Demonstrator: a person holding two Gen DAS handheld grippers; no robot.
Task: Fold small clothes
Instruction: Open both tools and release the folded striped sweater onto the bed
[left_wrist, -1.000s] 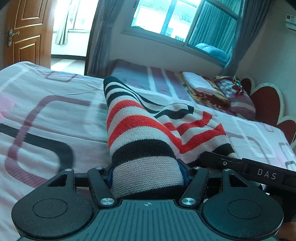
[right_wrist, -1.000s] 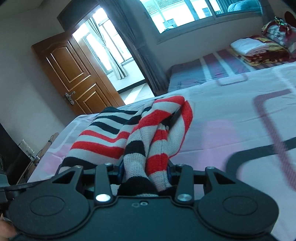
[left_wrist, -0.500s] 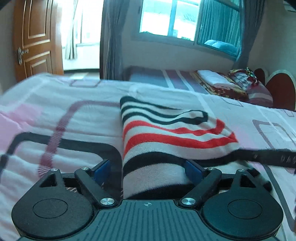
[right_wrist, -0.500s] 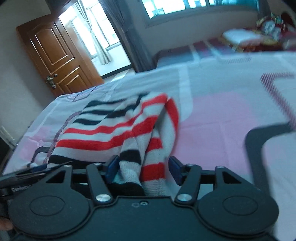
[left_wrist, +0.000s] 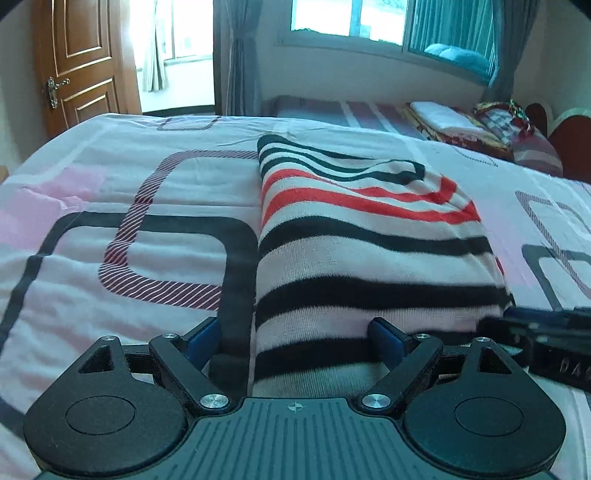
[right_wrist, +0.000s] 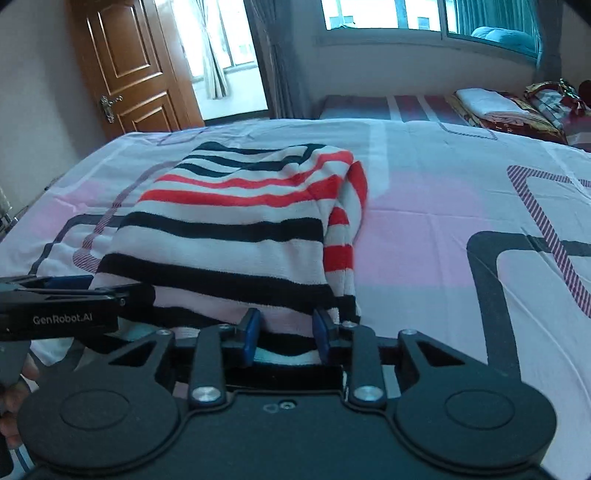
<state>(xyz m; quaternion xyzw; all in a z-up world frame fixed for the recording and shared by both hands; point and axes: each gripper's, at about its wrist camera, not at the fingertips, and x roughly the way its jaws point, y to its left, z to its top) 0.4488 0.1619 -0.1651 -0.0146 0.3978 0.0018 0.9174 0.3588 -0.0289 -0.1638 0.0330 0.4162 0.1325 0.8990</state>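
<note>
A striped knit garment (left_wrist: 362, 236), white with black and red bands, lies folded flat on the bed. It also shows in the right wrist view (right_wrist: 236, 229). My left gripper (left_wrist: 295, 334) is open wide at the garment's near left edge, its blue pads (left_wrist: 384, 338) apart and gripping nothing. My right gripper (right_wrist: 284, 334) is open at the near right corner, with the hem lying loosely between its pads (right_wrist: 251, 332). The left gripper's side (right_wrist: 59, 306) shows in the right wrist view, and the right gripper's side (left_wrist: 546, 343) in the left wrist view.
The bed has a pink and white sheet (left_wrist: 110, 236) with dark rounded lines. A second bed with stacked folded bedding (left_wrist: 454, 122) stands behind. A wooden door (left_wrist: 81, 62) is at the far left, and a window with grey curtains (left_wrist: 240, 51) beyond.
Both grippers lowered the garment onto the bed and opened, letting it go. It now lies flat instead of hanging bunched from the jaws.
</note>
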